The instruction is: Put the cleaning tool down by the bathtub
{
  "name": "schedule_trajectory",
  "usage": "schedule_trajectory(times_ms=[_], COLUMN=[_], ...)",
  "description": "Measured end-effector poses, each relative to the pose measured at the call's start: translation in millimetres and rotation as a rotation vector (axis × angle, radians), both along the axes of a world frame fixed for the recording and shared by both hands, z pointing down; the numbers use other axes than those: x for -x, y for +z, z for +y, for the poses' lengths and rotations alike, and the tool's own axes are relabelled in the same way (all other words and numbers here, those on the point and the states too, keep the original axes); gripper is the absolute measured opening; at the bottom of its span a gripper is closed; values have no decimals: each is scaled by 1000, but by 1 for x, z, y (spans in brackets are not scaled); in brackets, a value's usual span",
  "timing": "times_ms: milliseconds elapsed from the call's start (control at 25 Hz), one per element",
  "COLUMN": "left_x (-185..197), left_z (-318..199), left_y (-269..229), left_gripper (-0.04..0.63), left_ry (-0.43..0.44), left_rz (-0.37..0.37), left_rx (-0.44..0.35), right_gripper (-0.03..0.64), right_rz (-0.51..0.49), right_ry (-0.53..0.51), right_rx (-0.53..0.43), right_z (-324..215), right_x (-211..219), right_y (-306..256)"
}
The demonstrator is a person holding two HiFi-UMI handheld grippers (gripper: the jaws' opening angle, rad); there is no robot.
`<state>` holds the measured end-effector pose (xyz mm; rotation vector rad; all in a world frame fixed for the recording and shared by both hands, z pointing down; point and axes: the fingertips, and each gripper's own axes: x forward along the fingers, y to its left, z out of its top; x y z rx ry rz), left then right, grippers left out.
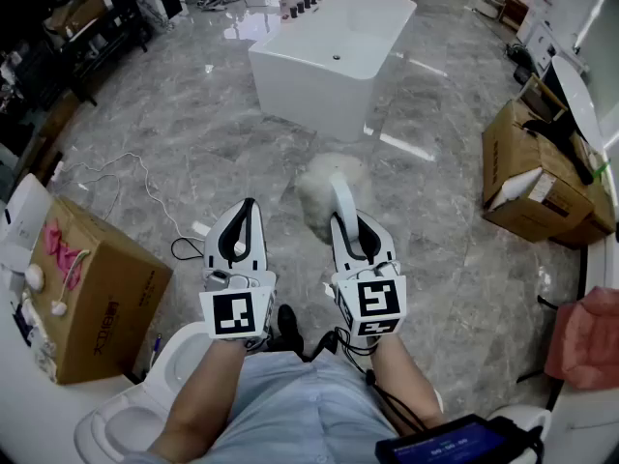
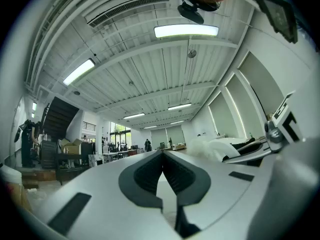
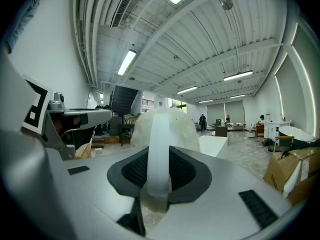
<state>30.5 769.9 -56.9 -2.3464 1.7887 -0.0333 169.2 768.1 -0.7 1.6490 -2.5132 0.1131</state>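
A fluffy white duster (image 1: 324,187) with a white plastic handle (image 1: 343,206) is held up in front of me. My right gripper (image 1: 354,232) is shut on that handle. In the right gripper view the handle (image 3: 159,154) stands between the dark pads (image 3: 186,170), and the fluffy head (image 3: 165,126) rises beyond the jaws. My left gripper (image 1: 242,222) is level with it on the left, jaws together and empty; its pads (image 2: 150,174) meet at the tip (image 2: 162,156). The white freestanding bathtub (image 1: 334,51) stands on the grey marble floor ahead.
A cardboard box (image 1: 82,288) with a pink item sits at the left, more boxes (image 1: 532,172) at the right. A white cable (image 1: 126,177) trails over the floor at the left. Black taps (image 1: 305,3) stand behind the tub. A white toilet bowl (image 1: 135,394) is at my lower left.
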Motion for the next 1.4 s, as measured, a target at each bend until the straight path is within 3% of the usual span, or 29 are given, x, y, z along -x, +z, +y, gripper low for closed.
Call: schedule_trajectory(times_ms=[680, 960, 1400], left_x=[-6, 9, 47], left_z=[-9, -81, -239], left_y=[4, 17, 41], left_gripper=[16, 17, 17], left_ry=[-34, -50, -28], left_rz=[-9, 11, -5], left_rx=[-6, -2, 43], right_gripper=[94, 94, 94], right_rz=[-3, 5, 16], right_ry=[-16, 7, 36], right_rx=[11, 35, 78], right_z=[-12, -81, -240], right_x=[-18, -19, 14], right_y=[9, 27, 49])
